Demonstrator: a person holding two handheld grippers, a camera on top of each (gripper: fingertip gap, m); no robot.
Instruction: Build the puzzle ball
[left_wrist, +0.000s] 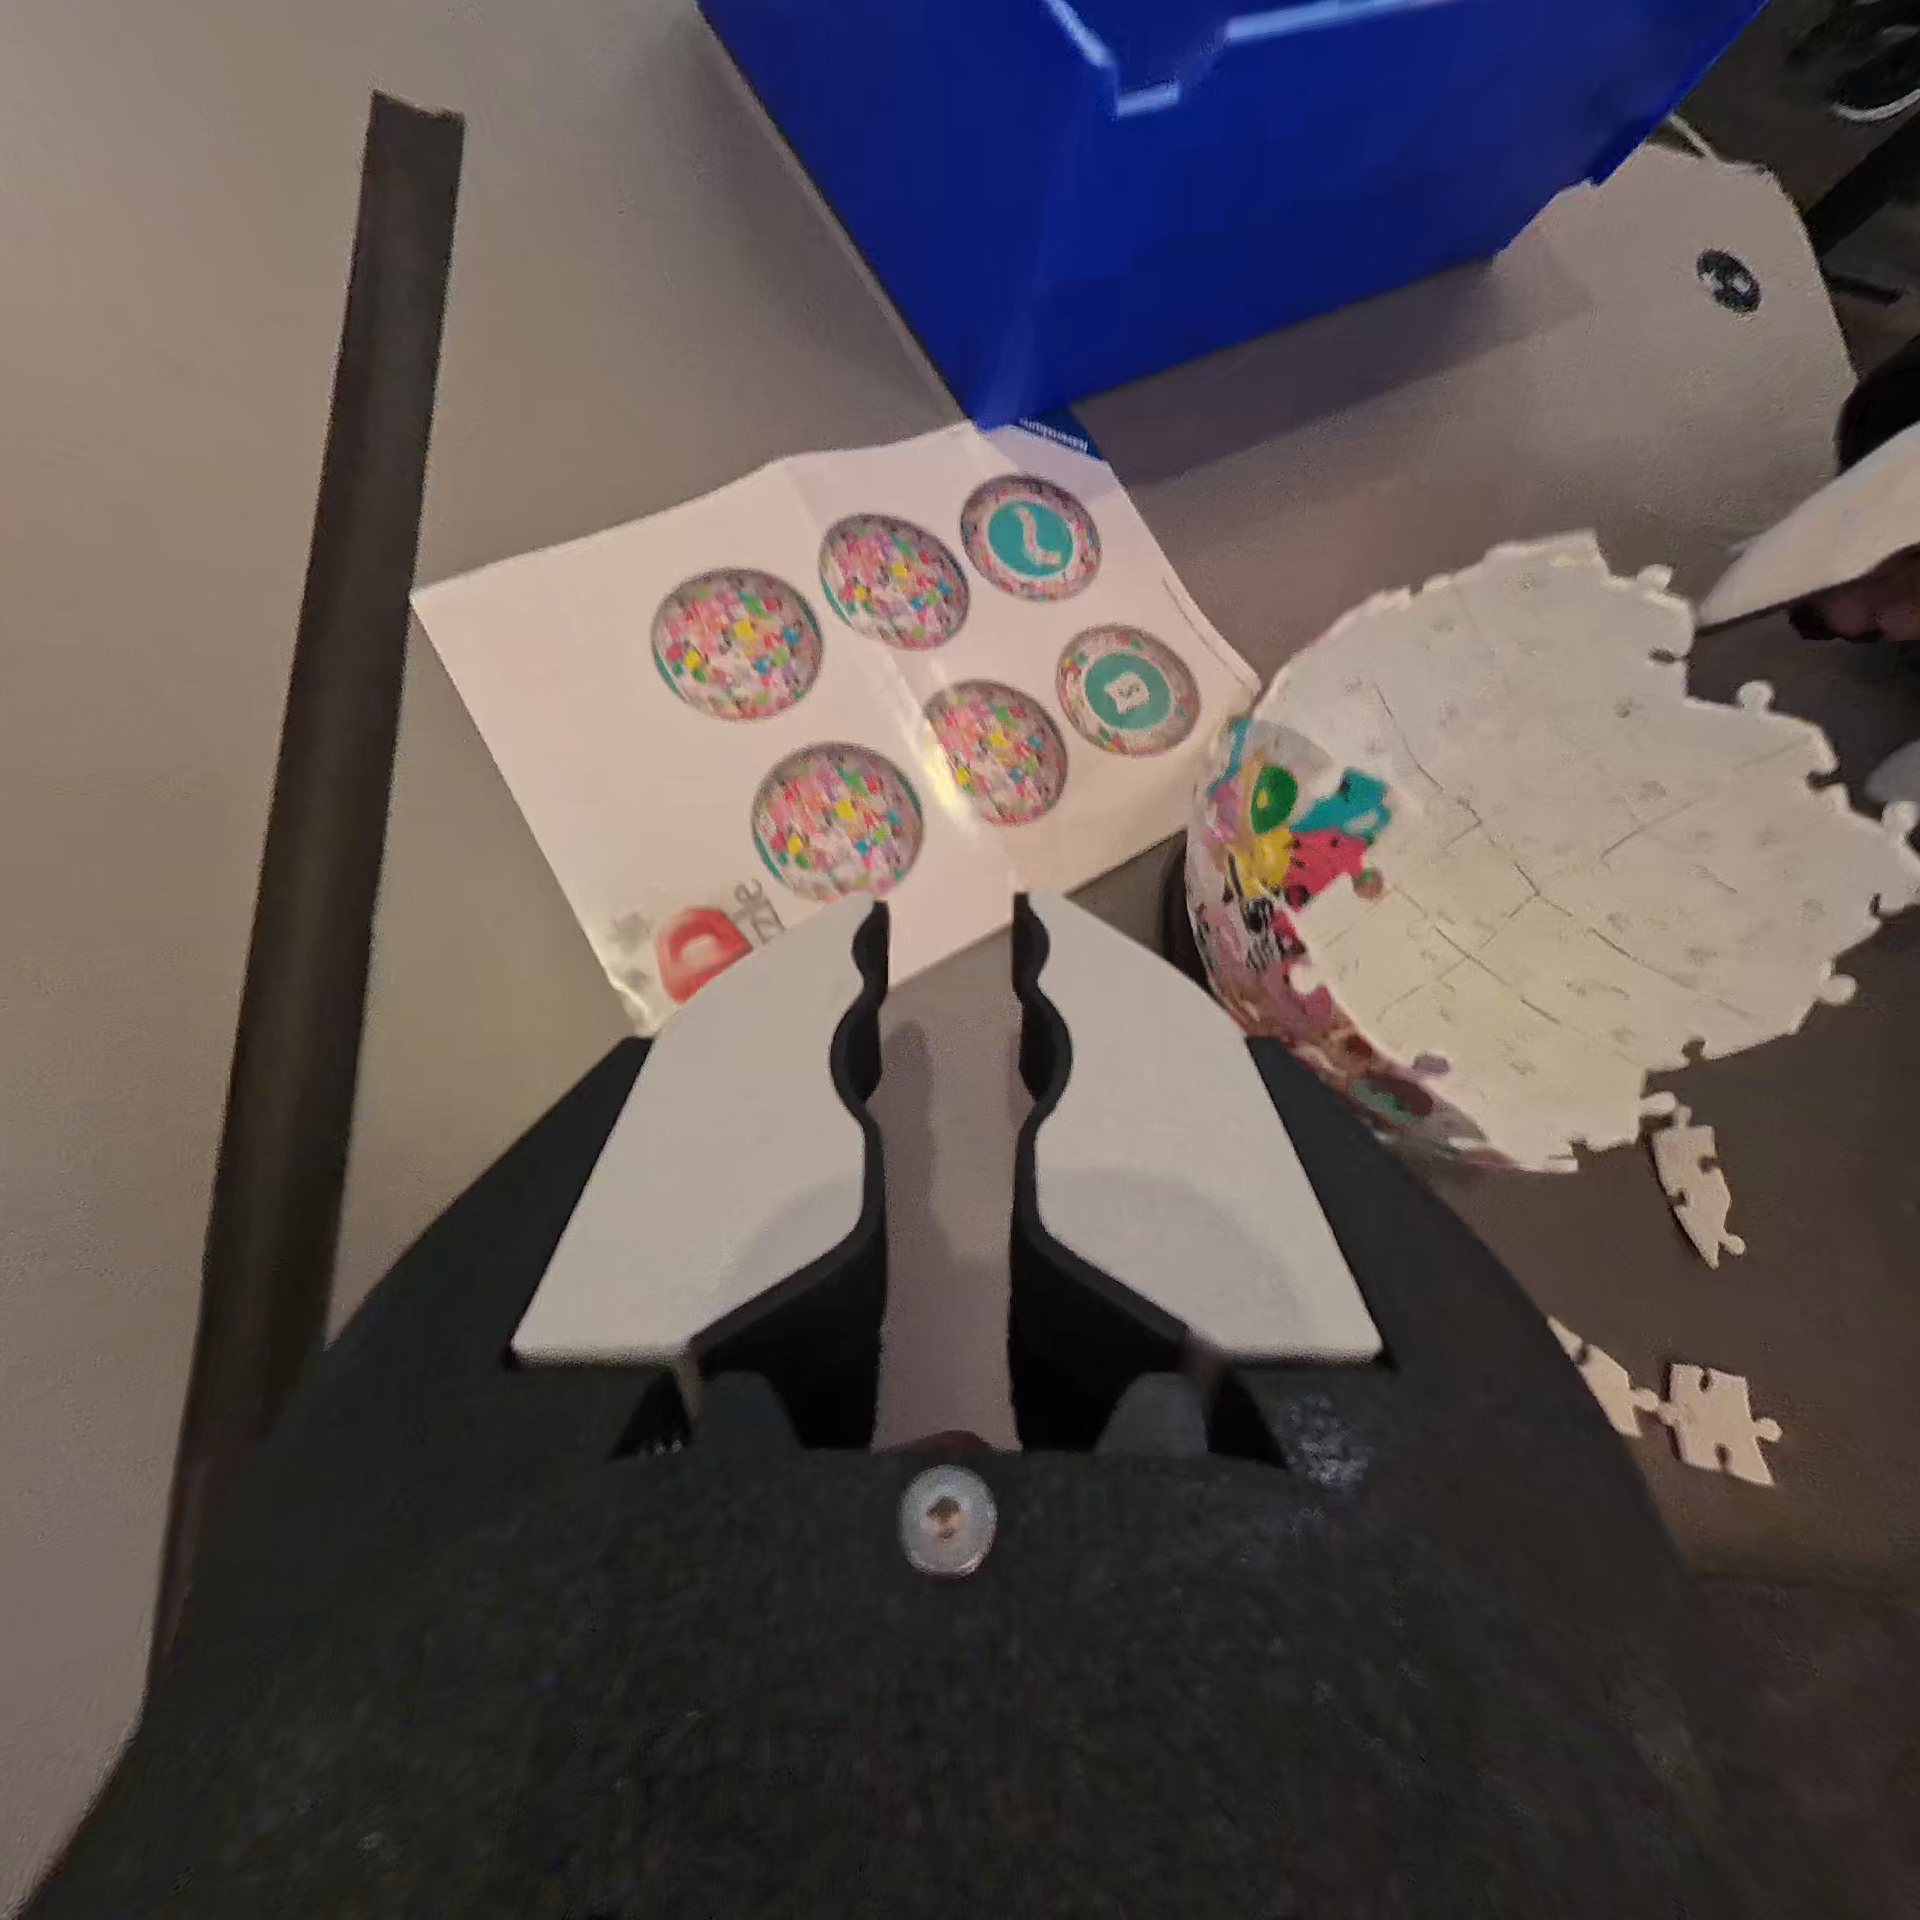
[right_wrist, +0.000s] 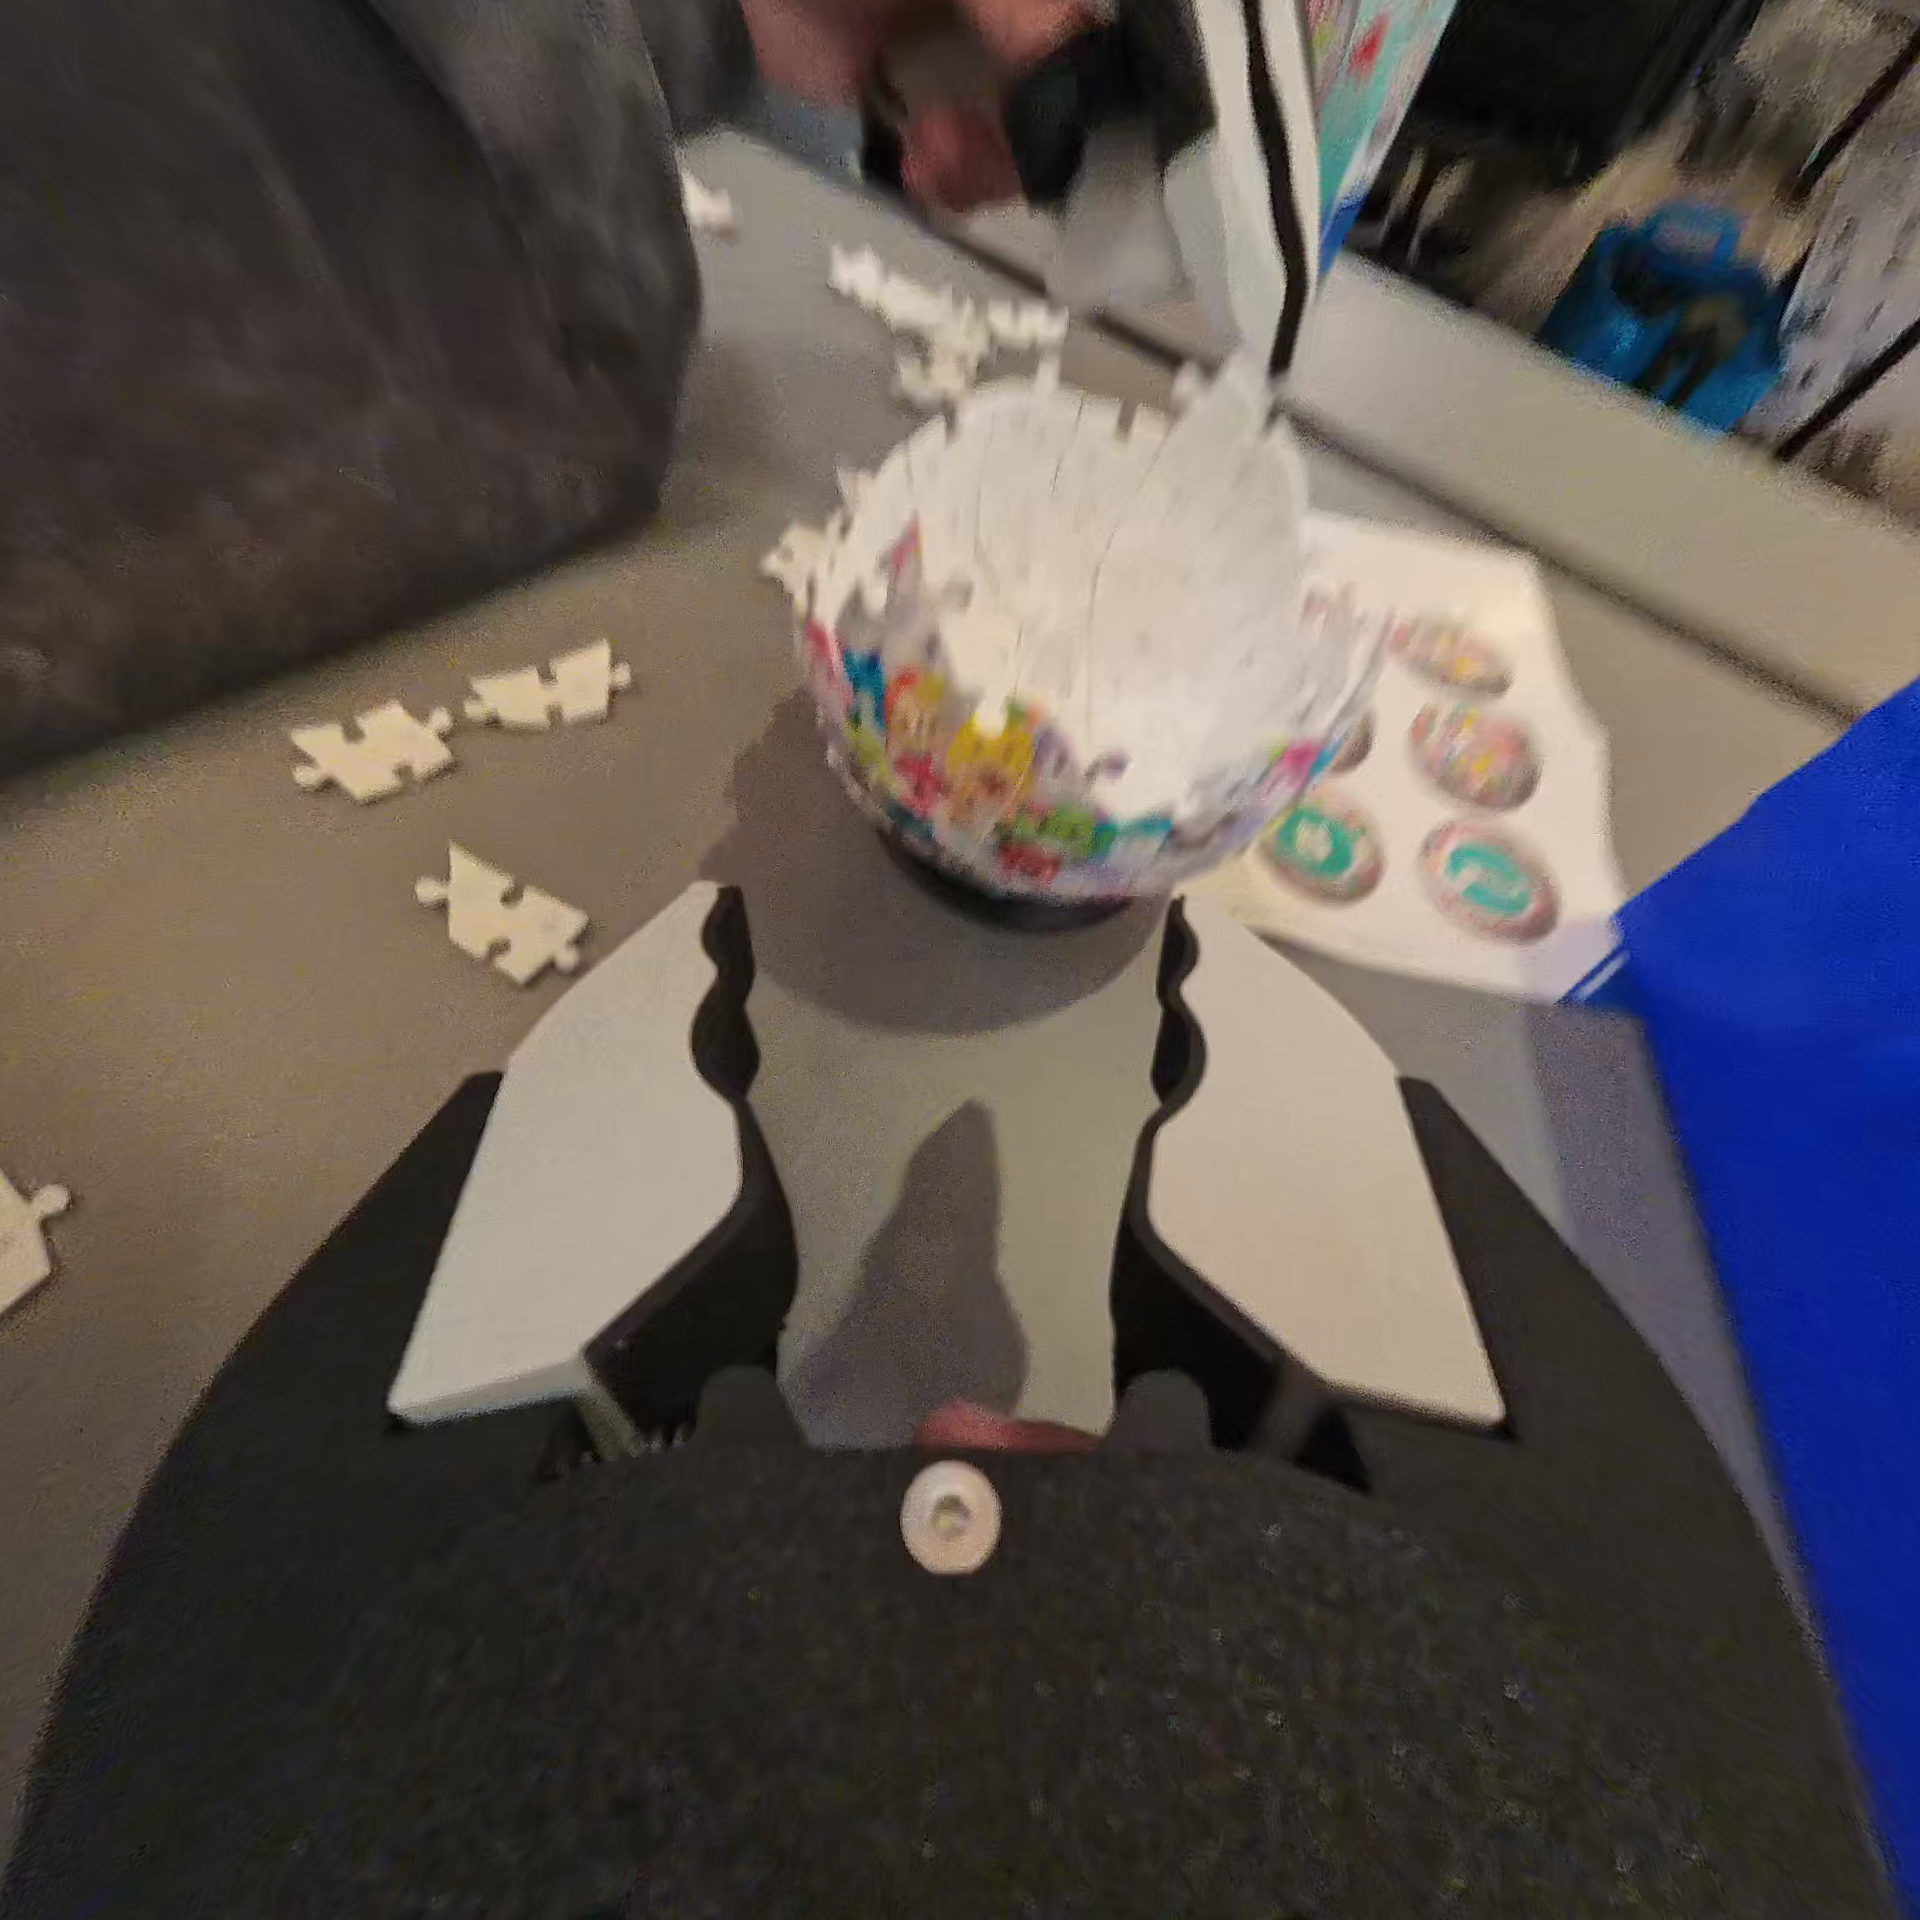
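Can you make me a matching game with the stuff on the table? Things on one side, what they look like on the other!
Things:
1. puzzle ball
2. box
3. instruction sheet
4. left claw

Looks:
A. solid blue
B. empty, a little open
C. half built, white inside
D. flat, pictures of round balls

Pairs: 1-C, 2-A, 3-D, 4-B
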